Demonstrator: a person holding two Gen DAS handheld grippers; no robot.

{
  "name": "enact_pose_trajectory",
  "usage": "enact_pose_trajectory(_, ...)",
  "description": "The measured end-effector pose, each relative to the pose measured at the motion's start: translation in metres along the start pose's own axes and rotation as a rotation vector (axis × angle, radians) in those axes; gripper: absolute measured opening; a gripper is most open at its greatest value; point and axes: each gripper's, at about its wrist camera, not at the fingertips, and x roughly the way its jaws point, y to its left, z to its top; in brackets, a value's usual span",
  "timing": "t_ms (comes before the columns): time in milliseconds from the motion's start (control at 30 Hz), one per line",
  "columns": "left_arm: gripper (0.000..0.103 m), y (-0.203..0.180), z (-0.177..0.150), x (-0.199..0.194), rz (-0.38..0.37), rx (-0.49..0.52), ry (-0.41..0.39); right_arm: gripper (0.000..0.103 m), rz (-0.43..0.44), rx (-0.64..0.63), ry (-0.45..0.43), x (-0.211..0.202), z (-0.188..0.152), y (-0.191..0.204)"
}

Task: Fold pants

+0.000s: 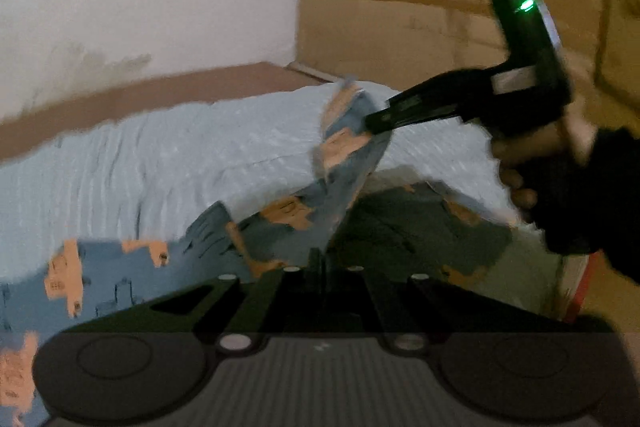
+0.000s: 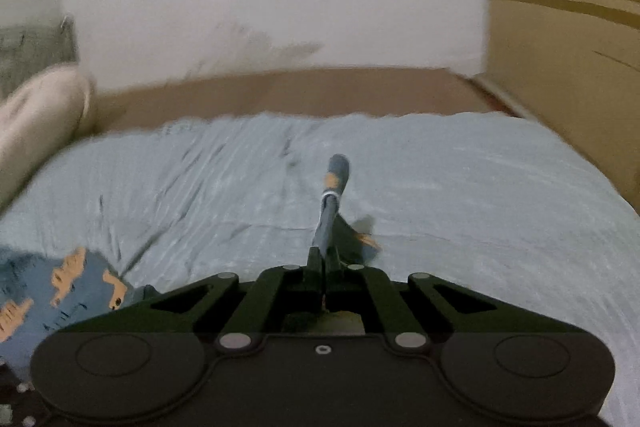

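Being lifted off the pale blue bedspread (image 2: 460, 187), the patterned pants (image 1: 280, 227) are being pinched by both clenched tools, left gripper (image 1: 320, 259) and right gripper (image 1: 374, 121); edges are best being kept level and taut.

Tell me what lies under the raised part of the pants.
Under the lifted pants, pinched in the right gripper, lies the pale blue bedsheet. More of the pants rests on it lower down. The sheet beneath that spread cloth is covered.
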Motion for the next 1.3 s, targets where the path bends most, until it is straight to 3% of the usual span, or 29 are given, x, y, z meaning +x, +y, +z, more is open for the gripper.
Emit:
enact_pose_trajectory(200, 0.0, -0.039, -0.015, 0.006, 0.028, 0.23, 0.035, 0.0, -0.102, 0.147, -0.021, -0.045, -0.057, -0.032)
enact_pose_trajectory(367, 0.0, -0.045, -0.034, 0.012, 0.036, 0.266, 0.101, 0.0, -0.089, 0.277, 0.003, -0.054, -0.099, -0.041)
enact_pose_trajectory(600, 0.0, -0.043, -0.041, 0.012, 0.053, 0.241, 0.119, 0.033, 0.005, 0.439, -0.001, -0.051, -0.111, -0.062)
enact_pose_trajectory(700, 0.0, -0.045, -0.039, 0.01, 0.059, 0.232, 0.122, 0.042, -0.005, 0.5, -0.013, -0.05, -0.105, -0.076)
enact_pose_trajectory(967, 0.0, -0.045, -0.038, 0.009, 0.069, 0.22, 0.13, 0.042, -0.002, 0.601, -0.032, -0.039, -0.092, -0.093)
enact_pose_trajectory(1033, 0.0, -0.045, -0.038, 0.009, 0.07, 0.216, 0.132, 0.03, -0.011, 0.597, -0.029, -0.039, -0.09, -0.094)
enact_pose_trajectory(1067, 0.0, -0.045, -0.038, 0.01, 0.071, 0.215, 0.133, 0.006, -0.023, 0.582, -0.023, -0.04, -0.089, -0.093)
enact_pose_trajectory(1300, 0.0, -0.046, -0.037, 0.006, 0.065, 0.222, 0.123, 0.005, -0.131, 0.424, -0.086, -0.069, -0.095, -0.078)
